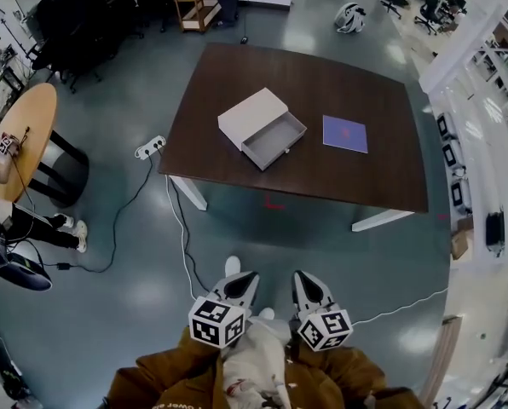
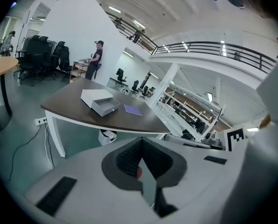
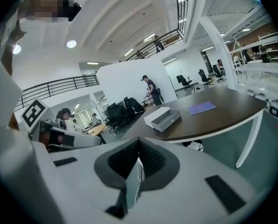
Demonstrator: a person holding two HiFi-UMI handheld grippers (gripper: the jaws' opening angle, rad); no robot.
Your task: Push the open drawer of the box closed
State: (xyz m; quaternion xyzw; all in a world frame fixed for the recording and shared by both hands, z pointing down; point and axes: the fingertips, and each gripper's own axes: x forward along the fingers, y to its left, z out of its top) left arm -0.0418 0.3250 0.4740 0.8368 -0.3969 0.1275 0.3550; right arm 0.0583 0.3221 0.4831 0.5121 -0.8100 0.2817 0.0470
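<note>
A white box (image 1: pixel 252 116) lies on the dark brown table (image 1: pixel 382 100), with its grey drawer (image 1: pixel 275 141) pulled out toward the table's near edge. The left gripper view shows the box (image 2: pixel 94 96) and drawer (image 2: pixel 107 107) far off, and so does the right gripper view, with box (image 3: pixel 156 114) and drawer (image 3: pixel 170 119). My left gripper (image 1: pixel 238 286) and right gripper (image 1: pixel 310 290) hang side by side close to the person's body, well short of the table. Both are shut with nothing in them; their jaws meet in the left gripper (image 2: pixel 141 143) and the right gripper (image 3: pixel 138 146).
A purple book (image 1: pixel 345 134) lies on the table right of the drawer. A power strip (image 1: pixel 150 147) and cables trail over the floor by the table's left leg. A round wooden table (image 1: pixel 22 135) stands at the left, office chairs and a shelf (image 1: pixel 196 0) behind.
</note>
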